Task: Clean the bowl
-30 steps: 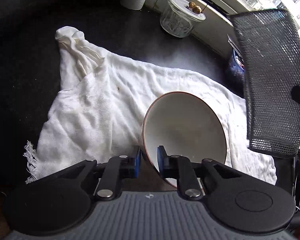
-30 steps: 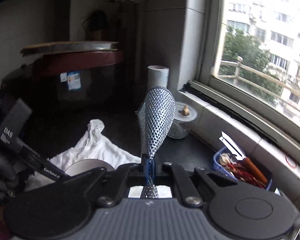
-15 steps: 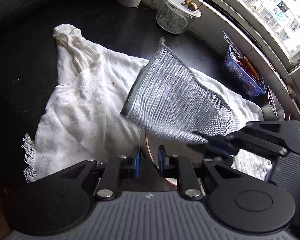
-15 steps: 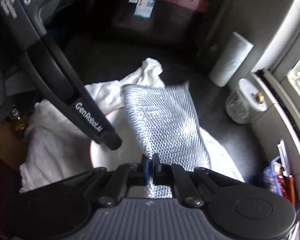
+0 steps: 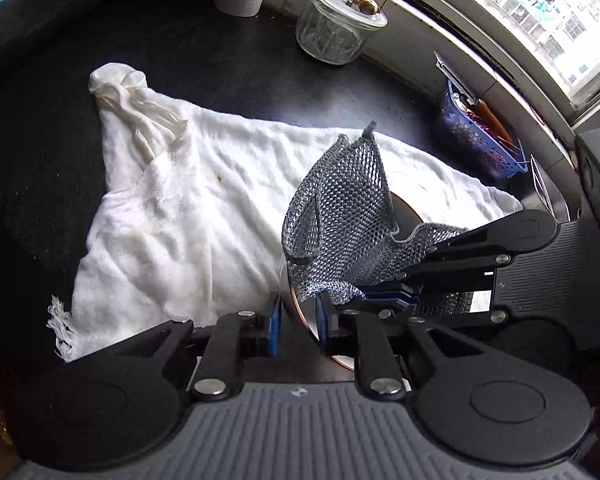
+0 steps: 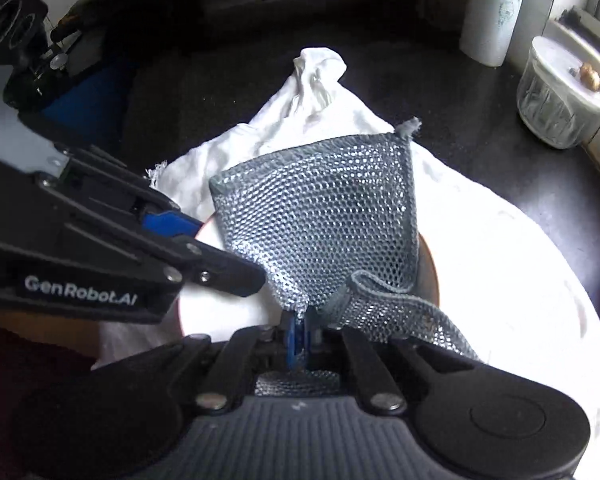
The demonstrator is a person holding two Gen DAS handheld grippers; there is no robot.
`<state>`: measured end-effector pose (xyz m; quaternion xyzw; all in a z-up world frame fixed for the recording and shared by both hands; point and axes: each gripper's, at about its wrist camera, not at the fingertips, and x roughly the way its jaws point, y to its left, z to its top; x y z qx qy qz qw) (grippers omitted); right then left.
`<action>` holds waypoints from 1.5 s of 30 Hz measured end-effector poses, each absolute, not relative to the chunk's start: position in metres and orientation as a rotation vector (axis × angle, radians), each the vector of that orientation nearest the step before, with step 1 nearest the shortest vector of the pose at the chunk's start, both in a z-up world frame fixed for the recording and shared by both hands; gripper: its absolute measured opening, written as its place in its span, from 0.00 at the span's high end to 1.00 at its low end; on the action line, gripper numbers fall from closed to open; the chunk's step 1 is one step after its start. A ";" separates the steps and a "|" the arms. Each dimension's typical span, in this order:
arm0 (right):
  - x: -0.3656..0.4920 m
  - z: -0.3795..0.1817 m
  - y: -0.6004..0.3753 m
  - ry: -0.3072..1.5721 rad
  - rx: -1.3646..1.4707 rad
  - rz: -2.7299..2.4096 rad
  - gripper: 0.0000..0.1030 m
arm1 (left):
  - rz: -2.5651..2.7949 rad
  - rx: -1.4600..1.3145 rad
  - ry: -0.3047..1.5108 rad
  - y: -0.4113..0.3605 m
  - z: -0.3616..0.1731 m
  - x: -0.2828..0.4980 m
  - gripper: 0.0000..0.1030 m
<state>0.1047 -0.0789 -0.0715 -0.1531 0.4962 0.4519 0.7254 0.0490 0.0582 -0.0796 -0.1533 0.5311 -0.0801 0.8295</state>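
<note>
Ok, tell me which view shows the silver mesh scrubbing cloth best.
The right wrist view: the silver mesh scrubbing cloth spreads nearly flat and whole, pinched in the right gripper over the white bowl. In the left wrist view the cloth appears folded and edge-on, its lower part hidden behind the right gripper.

Brand lettering: "GenRobot.AI", white, on the black left gripper (image 6: 172, 220) arm, seen left of the right gripper's camera.

White bowl (image 5: 414, 216) with reddish rim, tilted on white cloth, silvery mesh scrubber (image 5: 340, 216) crumpled inside it
</note>
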 end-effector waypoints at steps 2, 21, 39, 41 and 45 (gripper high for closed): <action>0.110 -0.075 -0.083 1.140 -0.257 1.000 0.97 | -0.183 -0.306 1.116 0.058 -0.078 0.051 0.83; 0.104 -0.063 -0.075 1.066 -0.352 0.933 0.99 | -0.347 0.091 1.189 0.027 -0.075 0.051 0.79; 0.076 -0.080 -0.109 1.175 -0.036 0.938 0.97 | 0.020 -0.974 1.248 0.084 -0.128 0.006 0.88; 0.074 -0.072 -0.108 1.151 -0.088 0.936 0.97 | 0.033 -1.106 1.266 0.088 -0.135 0.001 0.87; 0.074 -0.058 -0.108 1.107 -0.168 0.935 0.97 | 0.010 -1.242 1.307 0.087 -0.144 0.000 0.84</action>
